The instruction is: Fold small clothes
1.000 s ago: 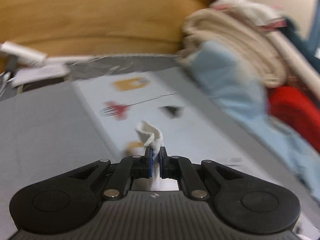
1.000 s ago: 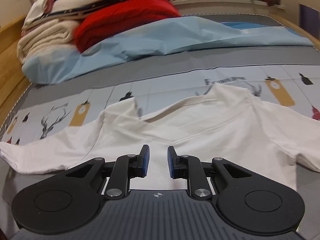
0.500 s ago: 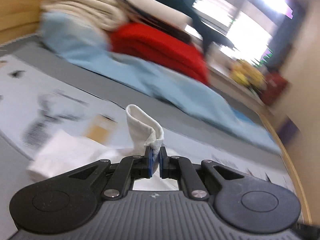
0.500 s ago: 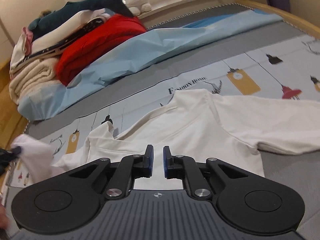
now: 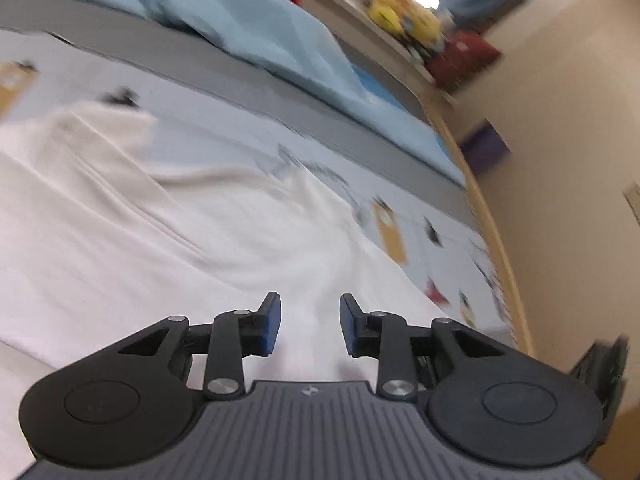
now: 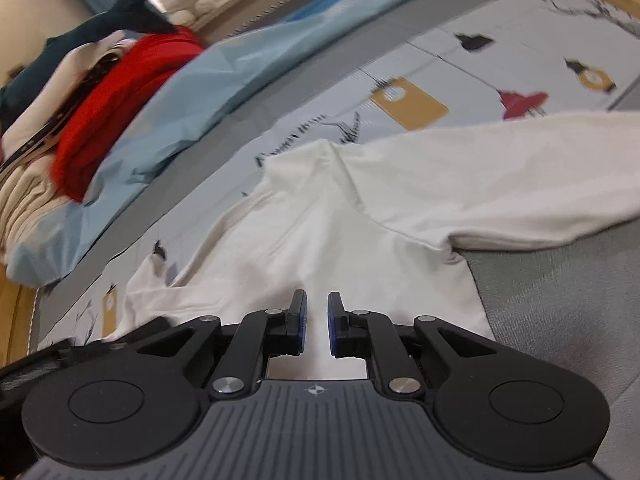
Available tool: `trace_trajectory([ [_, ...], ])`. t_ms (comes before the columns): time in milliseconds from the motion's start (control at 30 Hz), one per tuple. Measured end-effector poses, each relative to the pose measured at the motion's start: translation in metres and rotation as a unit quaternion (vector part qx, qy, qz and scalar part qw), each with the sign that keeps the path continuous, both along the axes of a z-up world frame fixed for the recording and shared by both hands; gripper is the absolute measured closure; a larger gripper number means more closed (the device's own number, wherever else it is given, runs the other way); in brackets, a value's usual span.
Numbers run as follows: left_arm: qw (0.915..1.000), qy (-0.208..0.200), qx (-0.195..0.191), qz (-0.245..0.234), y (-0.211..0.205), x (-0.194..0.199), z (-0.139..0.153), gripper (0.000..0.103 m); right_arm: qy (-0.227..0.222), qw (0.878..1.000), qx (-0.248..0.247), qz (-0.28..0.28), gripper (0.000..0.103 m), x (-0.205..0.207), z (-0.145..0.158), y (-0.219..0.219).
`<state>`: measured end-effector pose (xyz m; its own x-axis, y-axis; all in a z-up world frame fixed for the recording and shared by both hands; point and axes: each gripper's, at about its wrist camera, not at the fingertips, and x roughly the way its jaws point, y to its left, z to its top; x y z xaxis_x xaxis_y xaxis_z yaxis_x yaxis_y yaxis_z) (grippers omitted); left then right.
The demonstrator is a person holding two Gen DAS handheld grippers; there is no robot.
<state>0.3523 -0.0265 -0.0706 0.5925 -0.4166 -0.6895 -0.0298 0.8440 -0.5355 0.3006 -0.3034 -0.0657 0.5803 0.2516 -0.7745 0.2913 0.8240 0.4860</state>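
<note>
A small white long-sleeved shirt (image 6: 360,216) lies spread on the printed grey bed cover (image 6: 472,60). It also shows in the left wrist view (image 5: 120,240), blurred. Its right sleeve (image 6: 520,176) stretches out to the right; the left sleeve lies folded in over the body. My left gripper (image 5: 308,326) is open and empty, low over the shirt's body. My right gripper (image 6: 316,328) is open by a narrow gap, empty, over the shirt's lower body.
A light blue sheet (image 6: 224,80), a red blanket (image 6: 120,92) and beige bedding (image 6: 24,196) pile up at the far left. A dark shark plush (image 6: 120,8) lies on top. The wooden bed rail (image 5: 496,240) runs along the right.
My left gripper carried the pinched sleeve cuff over the shirt's body, then opened and let it go. My right gripper narrowed its gap and shifted over the shirt.
</note>
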Motion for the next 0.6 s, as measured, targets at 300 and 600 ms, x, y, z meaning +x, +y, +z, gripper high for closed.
trace_trajectory([
  [300, 0.9903, -0.011, 0.045, 0.131, 0.098, 0.015, 0.012, 0.069, 0.068, 0.997, 0.009, 0.037, 0.084, 0.022, -0.054, 0.046],
  [600, 0.9766, -0.014, 0.009, 0.215, 0.164, 0.009, 0.041, 0.069, 0.010, 0.989, -0.101, 0.108, 0.103, 0.026, -0.039, 0.086],
])
